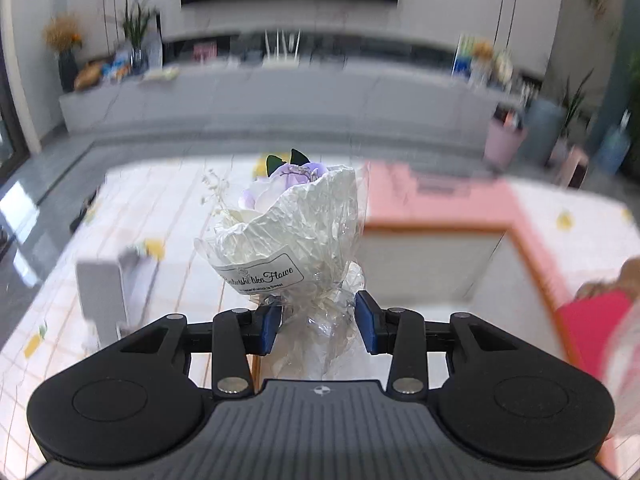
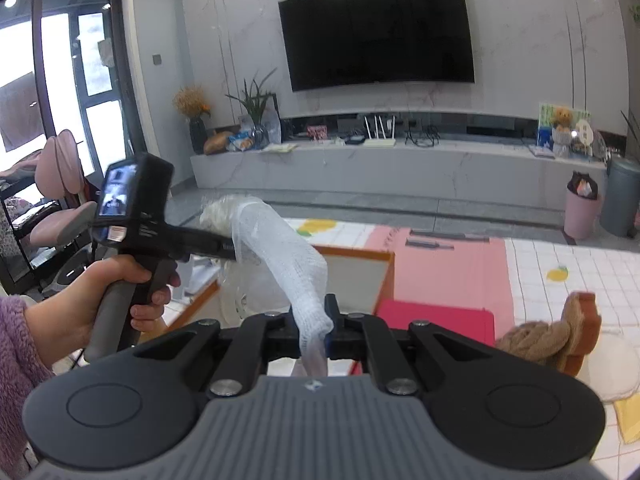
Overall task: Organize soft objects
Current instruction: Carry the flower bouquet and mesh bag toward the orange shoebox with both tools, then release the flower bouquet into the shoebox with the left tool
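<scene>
Your right hand-held gripper (image 2: 316, 330) is pinched shut on the tail of a white mesh sleeve (image 2: 288, 256); the sleeve arches up and left to the other hand-held gripper (image 2: 224, 246), which your left hand (image 2: 108, 296) grips by its handle, purple cuff showing; a pink box (image 2: 448, 264) and a red pad (image 2: 436, 320) lie beyond; a braided brown rope (image 2: 540, 338) sits to the right.

On the tabletop (image 2: 560, 256) an open box (image 2: 360, 276) sits left of a folder (image 2: 436, 316); a rope toy (image 2: 548, 336) lies right, a television (image 2: 376, 32) far behind.
</scene>
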{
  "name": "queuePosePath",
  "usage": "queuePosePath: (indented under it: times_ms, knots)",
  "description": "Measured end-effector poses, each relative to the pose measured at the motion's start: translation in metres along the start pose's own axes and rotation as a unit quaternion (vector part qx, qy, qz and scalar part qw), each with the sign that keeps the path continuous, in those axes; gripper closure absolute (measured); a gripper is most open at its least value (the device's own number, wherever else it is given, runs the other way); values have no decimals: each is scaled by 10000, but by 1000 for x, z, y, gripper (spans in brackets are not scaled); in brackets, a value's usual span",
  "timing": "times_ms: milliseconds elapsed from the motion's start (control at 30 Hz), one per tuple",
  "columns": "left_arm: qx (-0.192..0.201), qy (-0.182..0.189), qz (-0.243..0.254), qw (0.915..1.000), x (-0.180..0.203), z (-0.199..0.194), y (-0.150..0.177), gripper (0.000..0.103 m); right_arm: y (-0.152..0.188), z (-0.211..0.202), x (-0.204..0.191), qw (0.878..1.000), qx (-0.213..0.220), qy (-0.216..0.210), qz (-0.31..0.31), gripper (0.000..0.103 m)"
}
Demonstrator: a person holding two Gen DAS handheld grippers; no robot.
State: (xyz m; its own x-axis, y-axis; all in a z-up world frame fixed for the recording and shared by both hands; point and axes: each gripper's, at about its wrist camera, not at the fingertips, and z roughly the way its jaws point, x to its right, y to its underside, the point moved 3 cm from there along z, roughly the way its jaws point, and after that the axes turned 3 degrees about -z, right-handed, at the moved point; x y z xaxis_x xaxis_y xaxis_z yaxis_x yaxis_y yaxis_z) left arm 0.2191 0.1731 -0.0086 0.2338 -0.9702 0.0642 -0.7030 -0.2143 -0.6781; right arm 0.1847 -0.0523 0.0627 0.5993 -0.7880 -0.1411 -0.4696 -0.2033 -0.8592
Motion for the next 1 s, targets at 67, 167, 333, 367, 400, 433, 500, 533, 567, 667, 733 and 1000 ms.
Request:
queuePosePath:
  times_ms: [67,167,333,367,400,433,500,533,567,667,733,1000]
  knots:
    - [-203,-4,124,9997,0,4,5,58,6,6,5,9999,-77,6,101,96]
    - [-741,125,380,9964,6,8,8,58,14,10,10,9996,-198,6,194,96]
    - [-942,-668,1108,9871,25,10,17,46,21,3,13,9994,-204,22,261,96]
    - [-832,-856,1208,9855,28,7,15,45,21,2,15,9994,-204,27,278,96]
    - [-758,-889,1244,9853,30,3,11,44,21,0,14,9994,-209,35,275,96]
    - [-747,-848,1196,9864,30,-3,11,30,20,-1,13,9994,-225,60,259,96]
    - [-750,-624,1065,9895,27,-12,10,12,20,-6,12,9995,-245,105,191,96]
    - [-714,-520,1032,9907,25,-17,8,11,19,-10,12,9995,-234,114,161,96]
    - [-663,-506,992,9916,23,-22,7,11,18,-13,12,9996,-220,130,144,96]
    - [-550,-497,826,9938,18,-37,0,11,15,-23,12,9996,-179,175,133,96]
    - [-381,-348,550,9972,9,-52,-5,11,13,-28,9,9997,-147,188,99,96]
    - [157,81,-958,9952,-28,-94,-2,11,-6,-36,-9,9979,-250,218,-551,96]
